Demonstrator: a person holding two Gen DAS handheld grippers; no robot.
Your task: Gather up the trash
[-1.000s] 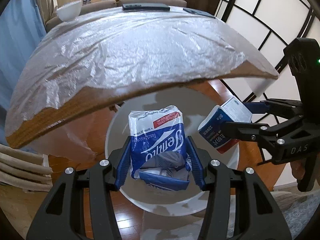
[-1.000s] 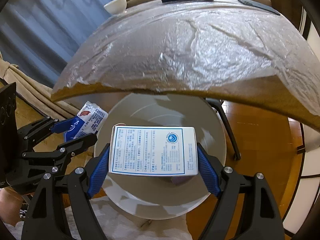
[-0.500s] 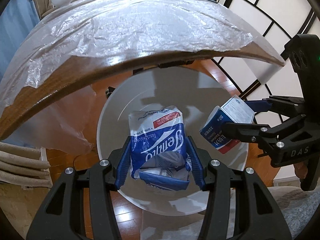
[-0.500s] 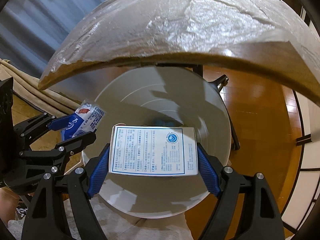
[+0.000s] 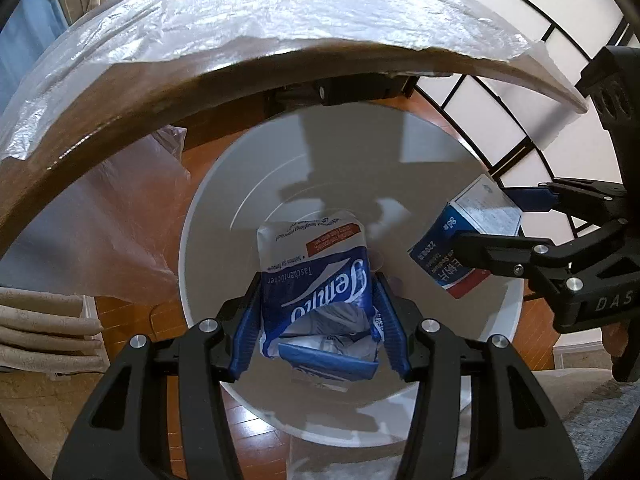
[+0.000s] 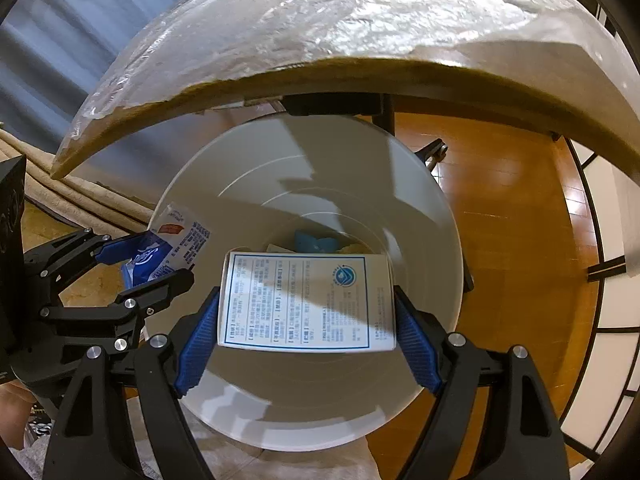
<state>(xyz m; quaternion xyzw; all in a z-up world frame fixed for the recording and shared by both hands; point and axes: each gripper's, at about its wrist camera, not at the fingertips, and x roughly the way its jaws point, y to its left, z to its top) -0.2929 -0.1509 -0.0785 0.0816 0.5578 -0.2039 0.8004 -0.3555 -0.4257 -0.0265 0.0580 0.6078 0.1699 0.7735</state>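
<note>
My left gripper (image 5: pixel 318 324) is shut on a crumpled blue-and-white tissue packet (image 5: pixel 314 272), held over the mouth of a round white bin (image 5: pixel 208 208). My right gripper (image 6: pixel 307 320) is shut on a flat white box with blue print (image 6: pixel 306 302), also over the white bin (image 6: pixel 424 208). From the left wrist view the right gripper (image 5: pixel 486 220) and its box (image 5: pixel 466 242) hang at the bin's right rim. From the right wrist view the left gripper (image 6: pixel 146 260) and its packet (image 6: pixel 168 252) sit at the bin's left rim. Some blue scrap (image 6: pixel 316 242) lies on the bin's bottom.
A wooden table edge covered with clear plastic sheet (image 5: pixel 280 24) overhangs the bin's far side. Table legs (image 6: pixel 384 116) stand behind the bin on orange wood floor (image 6: pixel 512 208). A paper sliding screen (image 5: pixel 520 80) is at the right, folded beige cloth (image 5: pixel 44 332) at the left.
Both grippers have sunk with their loads toward the bin; the bin's mouth looks larger and its bottom shows. The table edge has shifted upward in both views.
</note>
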